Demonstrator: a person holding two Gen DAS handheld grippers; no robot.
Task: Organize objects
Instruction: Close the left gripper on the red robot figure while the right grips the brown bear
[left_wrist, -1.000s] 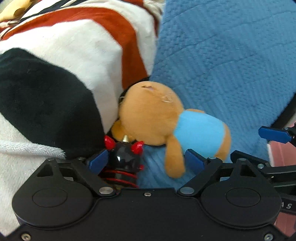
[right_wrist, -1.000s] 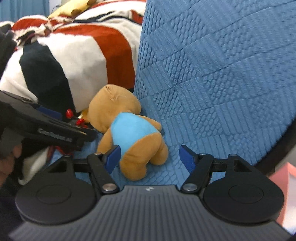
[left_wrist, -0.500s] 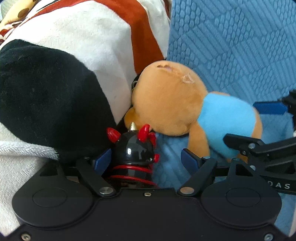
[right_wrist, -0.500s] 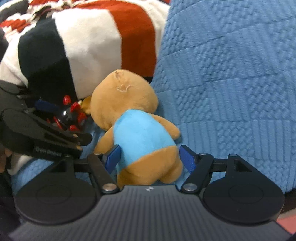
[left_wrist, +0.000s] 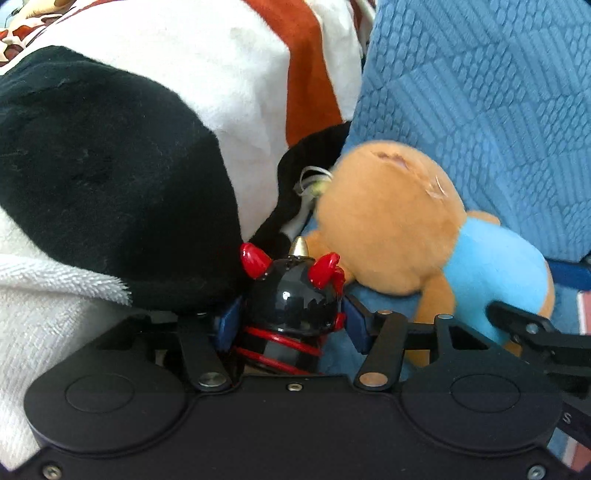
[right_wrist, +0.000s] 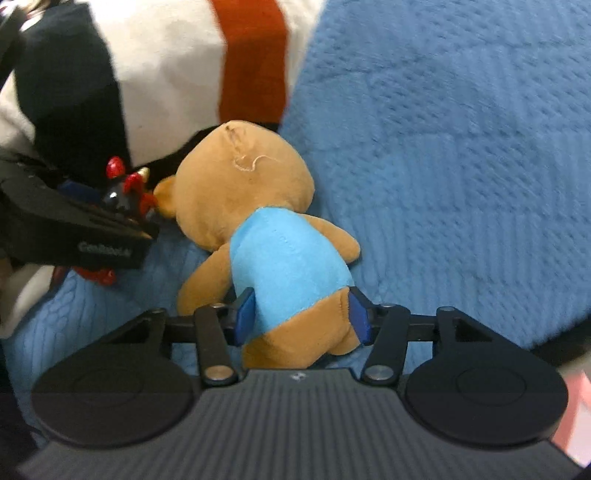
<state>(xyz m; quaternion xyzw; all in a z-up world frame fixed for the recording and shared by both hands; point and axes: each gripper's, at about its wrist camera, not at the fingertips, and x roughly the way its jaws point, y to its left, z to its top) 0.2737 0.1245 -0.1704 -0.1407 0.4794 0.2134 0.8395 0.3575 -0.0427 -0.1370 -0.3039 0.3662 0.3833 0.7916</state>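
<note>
A black toy figure with red horns and red rings sits between the blue pads of my left gripper, which is shut on it. It also shows in the right wrist view, at the left. A brown plush bear in a light blue shirt lies face down on the blue bedspread. My right gripper is shut on the bear's lower body. In the left wrist view the bear lies just right of the toy figure, touching it.
A bulky blanket in black, white and rust red is piled at the left, against the toy figure. A white towel lies at the lower left. The blue bedspread rises behind the bear.
Both grippers have closed: the left on the black toy figure, the right on the bear's lower body. Both have moved in closer to the toys.
</note>
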